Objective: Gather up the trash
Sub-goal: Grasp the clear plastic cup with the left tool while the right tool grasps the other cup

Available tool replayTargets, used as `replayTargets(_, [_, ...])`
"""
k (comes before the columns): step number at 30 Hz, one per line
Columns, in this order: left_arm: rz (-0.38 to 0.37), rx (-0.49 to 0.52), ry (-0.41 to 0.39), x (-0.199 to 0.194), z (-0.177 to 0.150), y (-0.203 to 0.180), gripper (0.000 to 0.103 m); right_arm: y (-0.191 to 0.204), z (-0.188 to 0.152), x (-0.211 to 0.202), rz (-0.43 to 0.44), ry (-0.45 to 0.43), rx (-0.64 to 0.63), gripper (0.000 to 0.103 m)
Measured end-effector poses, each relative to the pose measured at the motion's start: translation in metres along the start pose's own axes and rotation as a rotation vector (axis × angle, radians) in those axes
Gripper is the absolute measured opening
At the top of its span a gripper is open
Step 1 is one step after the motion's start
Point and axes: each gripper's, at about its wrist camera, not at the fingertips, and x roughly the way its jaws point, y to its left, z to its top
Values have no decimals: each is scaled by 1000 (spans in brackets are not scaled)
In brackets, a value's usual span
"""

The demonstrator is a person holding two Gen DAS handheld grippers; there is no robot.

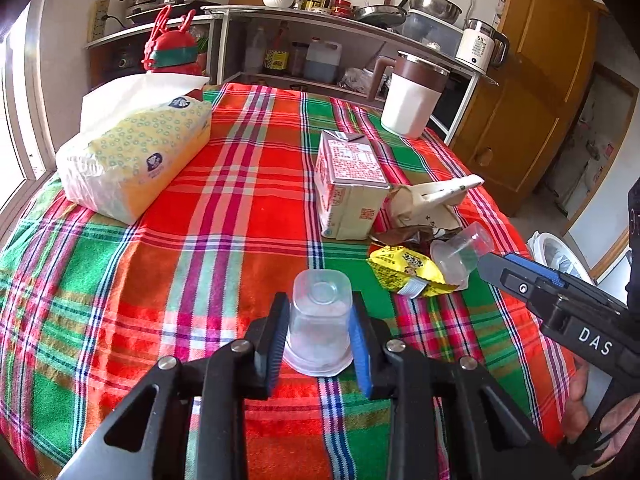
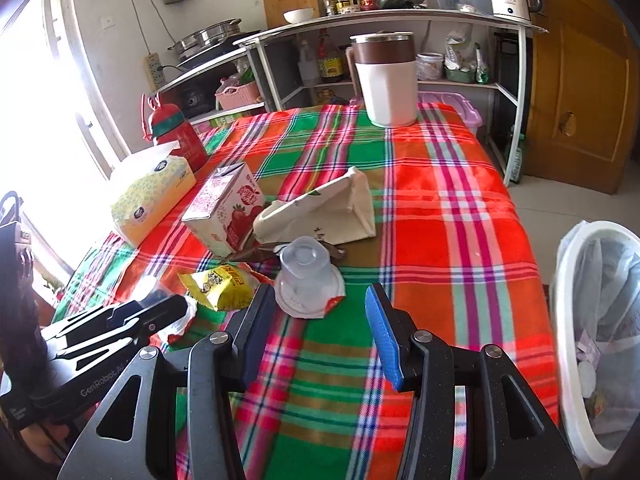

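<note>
An upturned clear plastic cup [image 1: 318, 320] with a torn foil rim stands on the plaid tablecloth, and my left gripper [image 1: 319, 300] is shut on it, both pads against its sides. A second clear cup [image 2: 306, 274] lies upturned just ahead of my right gripper [image 2: 318, 294], whose jaws stand open and apart from it. Left of that cup lies a yellow snack wrapper [image 2: 220, 284]. Behind them are a strawberry milk carton [image 2: 228, 212] and a flattened paper bag [image 2: 324, 208]. In the left wrist view the right gripper [image 1: 504, 266] comes in from the right beside the second cup [image 1: 460, 250].
A white bin [image 2: 592, 320] lined with a clear bag stands off the table's right edge. A tissue pack [image 1: 136, 156], a red bottle [image 1: 172, 52] and a white-and-brown mug [image 1: 412, 96] sit on the far half. Kitchen shelves stand behind.
</note>
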Motion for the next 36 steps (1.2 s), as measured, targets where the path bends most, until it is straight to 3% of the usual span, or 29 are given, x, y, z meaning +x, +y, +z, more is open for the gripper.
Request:
replayTargets(18, [-7, -27, -1, 1, 0, 11, 32, 13, 17, 27, -10, 63, -39, 48])
replayTargets(20, [0, -20, 1, 1, 1, 8, 32, 11, 17, 27, -8, 64, -28, 46])
replayTargets(22, [2, -22, 1, 1, 1, 8, 31, 8, 17, 26, -9, 57, -13, 35])
replayTargets(23, [2, -24, 2, 1, 1, 8, 31, 7, 17, 26, -6, 57, -6, 33])
replayTargets(36, [5, -11, 0, -6, -2, -1, 31, 3, 9, 13, 19, 25, 30, 33])
